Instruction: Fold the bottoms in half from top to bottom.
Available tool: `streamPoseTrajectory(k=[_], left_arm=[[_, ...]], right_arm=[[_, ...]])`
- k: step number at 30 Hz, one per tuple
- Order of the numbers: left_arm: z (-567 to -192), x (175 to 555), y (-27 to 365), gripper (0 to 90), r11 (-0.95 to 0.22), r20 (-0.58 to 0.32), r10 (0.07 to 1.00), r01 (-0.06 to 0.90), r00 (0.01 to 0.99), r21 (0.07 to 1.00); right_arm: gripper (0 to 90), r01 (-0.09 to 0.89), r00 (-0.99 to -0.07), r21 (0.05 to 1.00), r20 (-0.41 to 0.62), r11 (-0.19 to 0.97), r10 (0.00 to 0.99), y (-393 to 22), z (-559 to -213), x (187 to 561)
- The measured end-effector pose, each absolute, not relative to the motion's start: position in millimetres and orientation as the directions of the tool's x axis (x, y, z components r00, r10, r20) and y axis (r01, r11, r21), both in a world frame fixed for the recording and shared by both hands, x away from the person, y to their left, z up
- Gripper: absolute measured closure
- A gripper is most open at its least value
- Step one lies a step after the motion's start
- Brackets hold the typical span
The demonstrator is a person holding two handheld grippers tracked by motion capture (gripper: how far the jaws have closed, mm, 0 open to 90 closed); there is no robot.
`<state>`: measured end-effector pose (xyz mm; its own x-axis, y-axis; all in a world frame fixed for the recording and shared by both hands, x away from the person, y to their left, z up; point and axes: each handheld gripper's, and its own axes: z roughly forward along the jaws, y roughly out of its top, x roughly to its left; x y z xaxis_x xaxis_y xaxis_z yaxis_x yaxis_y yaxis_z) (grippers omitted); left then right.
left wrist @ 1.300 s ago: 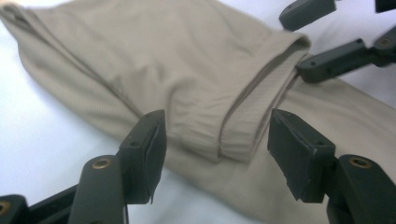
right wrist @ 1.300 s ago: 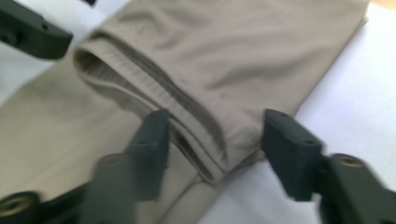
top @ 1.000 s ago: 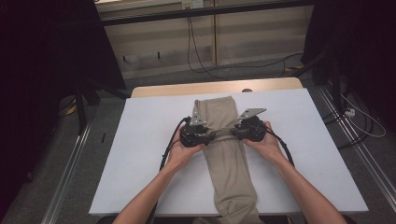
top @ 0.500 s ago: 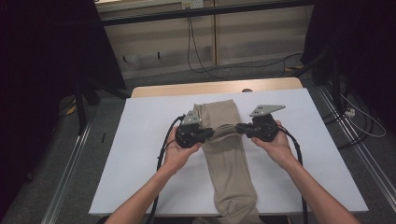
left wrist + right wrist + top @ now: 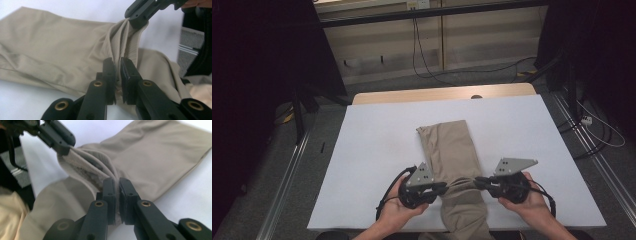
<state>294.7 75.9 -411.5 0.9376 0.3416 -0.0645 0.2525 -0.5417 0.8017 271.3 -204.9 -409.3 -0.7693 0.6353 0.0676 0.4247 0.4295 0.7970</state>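
A beige cloth [image 5: 447,145], like folded trousers, lies lengthwise on the white table [image 5: 377,150] and runs off its near edge. My left gripper [image 5: 443,187] pinches the cloth's left side near the front. In the left gripper view its jaws [image 5: 117,62] have just closed on a gathered ridge of the fabric [image 5: 57,55]. My right gripper [image 5: 477,181] pinches the opposite side, its jaws also just closed. The right gripper view has the right gripper [image 5: 117,182] clamped on bunched fabric [image 5: 162,152]. The cloth is stretched in folds between the two, lifted slightly off the table.
A wooden strip [image 5: 442,93] borders the table's far edge. Cables [image 5: 427,60] trail on the floor beyond it. Metal rails [image 5: 287,165] run along both sides of the table. White tabletop lies left and right of the cloth.
Both grippers have moved toward the near edge and slightly apart, dragging the cloth with them. The cloth's far end has slid nearer and its middle is now bunched between them.
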Motion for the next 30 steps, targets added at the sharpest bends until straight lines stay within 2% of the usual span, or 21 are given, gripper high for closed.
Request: streamPoseTrajectory(k=[4, 7, 11, 12, 15, 17, 20, 22, 24, 26, 30], left_arm=[[-429.9, 287.3, 74.5, 82.5, -0.577, -0.095, 0.342, 0.289, 0.935, 0.764], [-425.7, 280.4, 74.0, 82.5, -0.590, -0.085, 0.318, 0.267, 0.944, 0.762], [-428.8, 266.3, 70.3, 82.5, -0.621, -0.094, 0.308, 0.275, 0.947, 0.734], [-431.0, 262.3, 68.7, 82.3, -0.638, -0.056, 0.295, 0.240, 0.954, 0.731], [-433.0, 253.2, 69.2, 76.7, -0.648, -0.065, 0.280, 0.239, 0.958, 0.723], [-436.4, 245.8, 71.4, 74.6, -0.656, -0.059, 0.264, 0.224, 0.963, 0.721], [-432.8, 250.6, 72.8, 72.2, -0.659, -0.103, 0.239, 0.240, 0.965, 0.713], [-428.7, 254.7, 76.3, 67.9, -0.633, -0.150, 0.245, 0.275, 0.958, 0.724], [-423.0, 259.7, 79.7, 60.8, -0.614, -0.149, 0.261, 0.283, 0.954, 0.737], [-417.9, 270.3, 82.3, 48.1, -0.587, -0.137, 0.301, 0.297, 0.944, 0.753], [-411.8, 295.8, 84.8, 27.9, -0.544, -0.104, 0.405, 0.331, 0.909, 0.771]], right_arm=[[84.4, 0.435, -0.782, 0.754, 0.046, 0.492, 0.621, -198.0, -425.7, 258.0], [84.3, 0.418, -0.794, 0.745, 0.022, 0.520, 0.607, -196.5, -426.7, 250.5], [83.4, 0.444, -0.791, 0.740, 0.059, 0.505, 0.609, -199.1, -428.9, 238.1], [81.6, 0.465, -0.784, 0.731, 0.077, 0.500, 0.616, -198.6, -431.5, 234.9], [73.7, 0.466, -0.784, 0.707, 0.053, 0.532, 0.618, -195.3, -438.6, 225.8], [65.5, 0.477, -0.787, 0.710, 0.083, 0.518, 0.612, -196.2, -439.0, 222.1], [55.9, 0.481, -0.800, 0.712, 0.118, 0.512, 0.588, -196.3, -436.9, 217.8], [51.4, 0.494, -0.795, 0.720, 0.148, 0.487, 0.589, -198.4, -434.7, 220.3], [44.1, 0.505, -0.780, 0.735, 0.165, 0.452, 0.603, -202.3, -432.2, 226.1], [36.5, 0.516, -0.768, 0.741, 0.178, 0.429, 0.616, -205.1, -430.3, 234.0], [30.3, 0.501, -0.762, 0.759, 0.158, 0.417, 0.628, -208.3, -422.7, 257.2]])
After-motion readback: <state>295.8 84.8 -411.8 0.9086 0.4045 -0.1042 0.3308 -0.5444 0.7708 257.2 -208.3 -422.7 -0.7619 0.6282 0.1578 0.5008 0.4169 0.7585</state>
